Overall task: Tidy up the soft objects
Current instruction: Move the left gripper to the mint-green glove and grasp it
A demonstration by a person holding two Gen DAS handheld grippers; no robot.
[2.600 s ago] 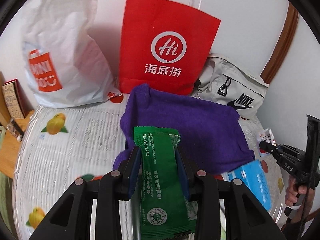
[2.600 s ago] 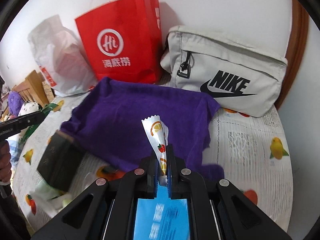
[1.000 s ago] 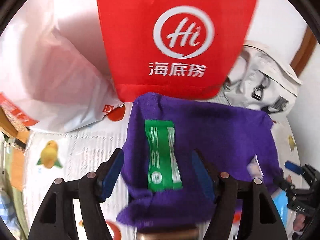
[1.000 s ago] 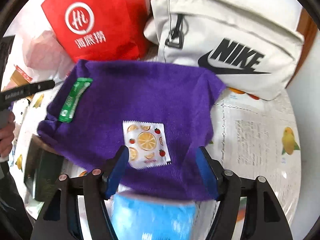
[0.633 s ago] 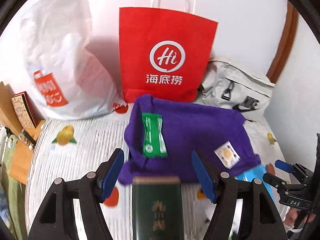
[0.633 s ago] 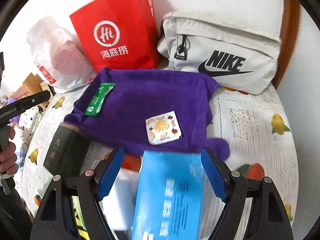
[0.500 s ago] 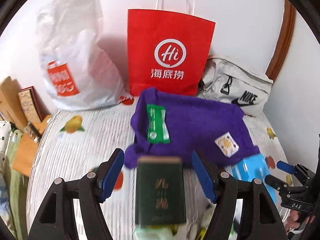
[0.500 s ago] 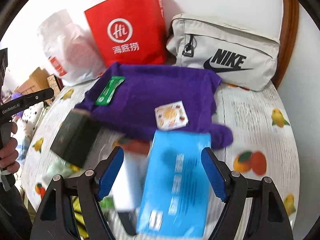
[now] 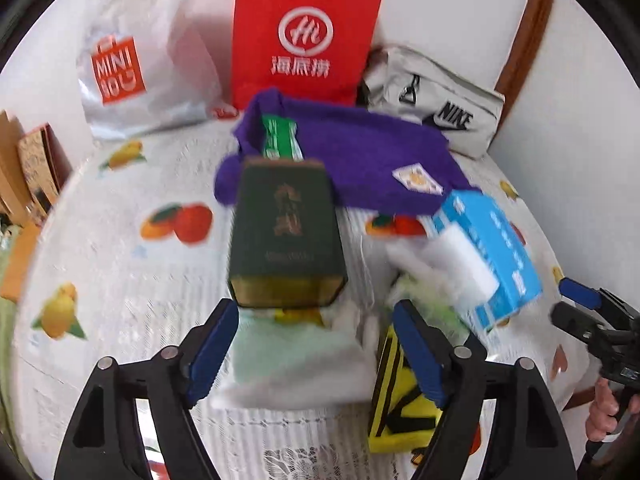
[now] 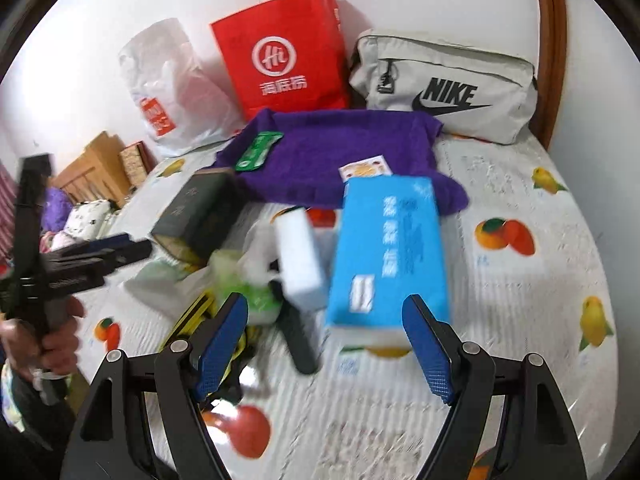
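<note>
Left gripper opening, nothing between pads; right gripper wide, empty. Blue tissue pack beside purple cloth: probably light, squashy. Pinch across narrow sides.

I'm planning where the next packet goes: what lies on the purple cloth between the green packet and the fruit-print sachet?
Nothing: in the right wrist view, bare purple cloth runs from the green packet to the fruit-print sachet.
</note>
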